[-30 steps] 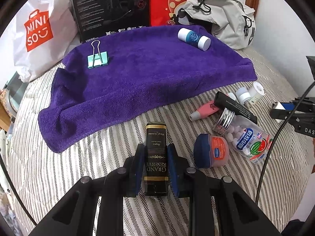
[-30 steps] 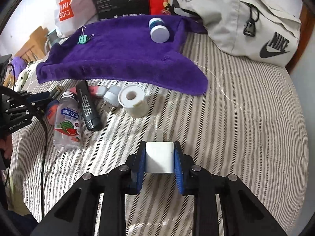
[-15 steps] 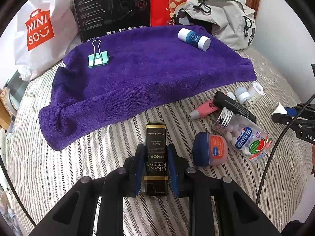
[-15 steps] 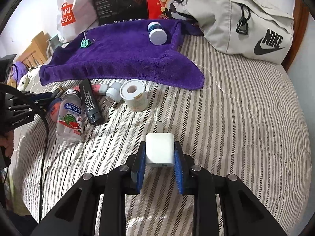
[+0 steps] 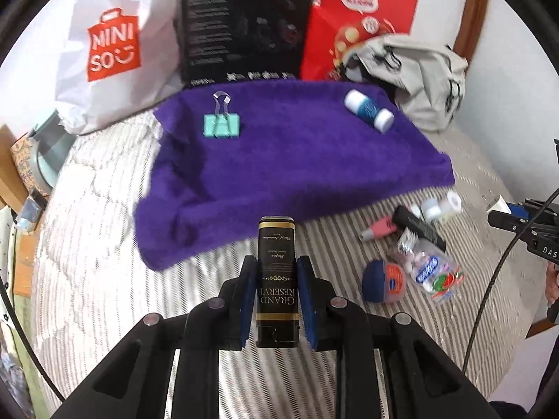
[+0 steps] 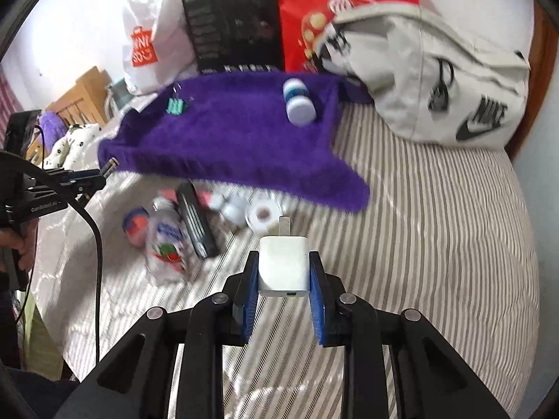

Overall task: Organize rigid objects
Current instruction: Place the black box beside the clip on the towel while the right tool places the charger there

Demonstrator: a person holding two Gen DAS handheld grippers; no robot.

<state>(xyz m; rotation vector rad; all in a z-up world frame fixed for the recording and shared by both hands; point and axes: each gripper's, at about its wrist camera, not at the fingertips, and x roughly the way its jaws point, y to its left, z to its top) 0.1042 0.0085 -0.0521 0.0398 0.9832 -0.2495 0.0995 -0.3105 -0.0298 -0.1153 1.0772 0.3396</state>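
My left gripper is shut on a black and gold "Grand Reserve" box, held above the striped bed just short of the purple towel. My right gripper is shut on a white charger plug, its prongs pointing forward, raised over the bed. A teal binder clip and a blue and white bottle lie on the towel. To the right of the left gripper sit a blue and red jar, a clear candy bottle, a black tube and a pink tube.
A white tape roll and small white caps lie near the towel's front edge. A grey Nike bag, a red bag, a black box and a white Miniso bag stand behind the towel.
Both grippers have lifted off the bed with their objects and moved forward toward the towel. The items on the bed have not moved.
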